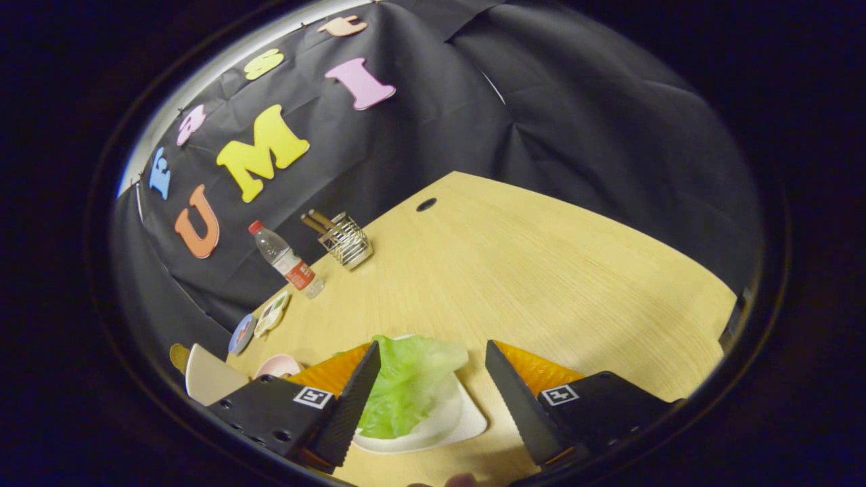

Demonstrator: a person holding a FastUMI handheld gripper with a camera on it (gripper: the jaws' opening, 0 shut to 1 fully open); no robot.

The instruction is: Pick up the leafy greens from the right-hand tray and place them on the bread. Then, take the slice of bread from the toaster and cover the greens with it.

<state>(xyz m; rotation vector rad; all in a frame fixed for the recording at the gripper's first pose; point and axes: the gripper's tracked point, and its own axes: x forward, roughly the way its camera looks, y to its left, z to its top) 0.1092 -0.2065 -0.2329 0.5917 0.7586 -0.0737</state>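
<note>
A pale green lettuce leaf (pixel 406 389) lies on a white, flat square tray (pixel 467 423) on the wooden table (pixel 541 270). My gripper (pixel 431 346) stands open over it, with a wide gap between the fingers. The leaf sits between the fingers, close against the left fingertip (pixel 365 379), while the right fingertip (pixel 504 379) is clear of it, over the tray's far corner. Nothing is pinched. I cannot tell whether anything lies under the leaf.
Beyond the fingers to the left stand a water bottle (pixel 287 260) and a wire rack (pixel 346 240) holding sticks. Small dishes (pixel 270 314), a pink bowl (pixel 277 365) and a cream plate (pixel 210 379) line the table's left edge. A cable hole (pixel 426 204) is near the far edge.
</note>
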